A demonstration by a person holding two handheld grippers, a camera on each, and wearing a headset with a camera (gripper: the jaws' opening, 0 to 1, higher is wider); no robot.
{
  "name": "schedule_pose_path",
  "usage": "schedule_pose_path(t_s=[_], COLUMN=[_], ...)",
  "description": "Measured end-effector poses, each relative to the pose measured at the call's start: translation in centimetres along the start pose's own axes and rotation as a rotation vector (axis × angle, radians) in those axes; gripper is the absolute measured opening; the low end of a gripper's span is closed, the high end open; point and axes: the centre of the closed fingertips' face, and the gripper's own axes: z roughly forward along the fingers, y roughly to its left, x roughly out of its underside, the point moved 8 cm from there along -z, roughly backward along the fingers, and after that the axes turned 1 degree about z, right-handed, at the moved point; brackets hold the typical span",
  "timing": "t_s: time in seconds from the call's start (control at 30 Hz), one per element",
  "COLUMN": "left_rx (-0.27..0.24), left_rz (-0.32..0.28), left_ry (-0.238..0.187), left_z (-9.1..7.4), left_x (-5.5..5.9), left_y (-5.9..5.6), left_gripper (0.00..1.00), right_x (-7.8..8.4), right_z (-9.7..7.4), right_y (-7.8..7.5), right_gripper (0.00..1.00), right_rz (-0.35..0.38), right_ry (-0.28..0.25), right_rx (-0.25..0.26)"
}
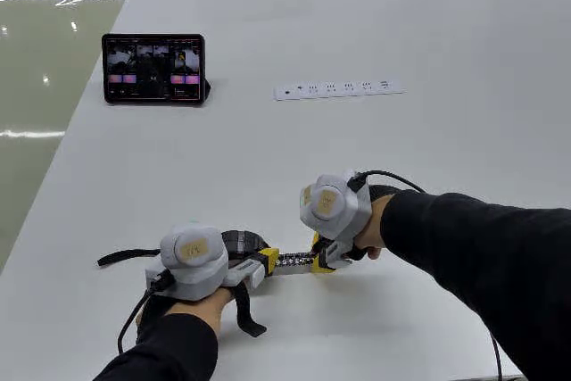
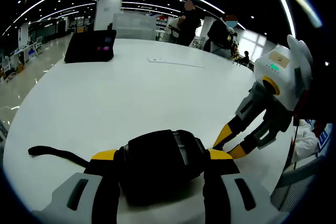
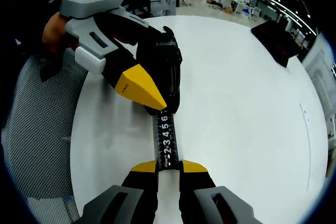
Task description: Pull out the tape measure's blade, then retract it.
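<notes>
Now, left claw (image 2: 161, 156) clamped on tape measure (image 2: 157, 174) — right claw (image 3: 168, 166) pinching blade (image 3: 166, 136), just beside.

Head view taken from above near table (image 1: 401, 131) edge, aimed forward and down, moderate range; tablet (image 1: 153, 68) seen far left. Left gripper view set low, close behind tape measure (image 2: 160, 163), faced across table toward tablet; right gripper (image 2: 232, 142) caught at right. Right gripper view held close above blade (image 3: 166, 140), aimed along it at tape measure; left gripper (image 3: 149, 95) caught upper left. Tape measure, tablet, table shared by all three views
</notes>
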Motion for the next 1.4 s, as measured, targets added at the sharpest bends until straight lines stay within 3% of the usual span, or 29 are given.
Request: schedule_pose_path(t_s=[1.4], left_rx=[0.002], left_rz=[-0.011], left_ry=[0.002], left_z=[-0.1], left_x=[0.0], left_y=[0.0], left_gripper=[0.60], right_x=[-1.6], right_z=[0.8], right_y=[0.1], right_gripper=[0.11], right_rz=[0.003], right_ry=[-0.030], right_rx=[-0.003])
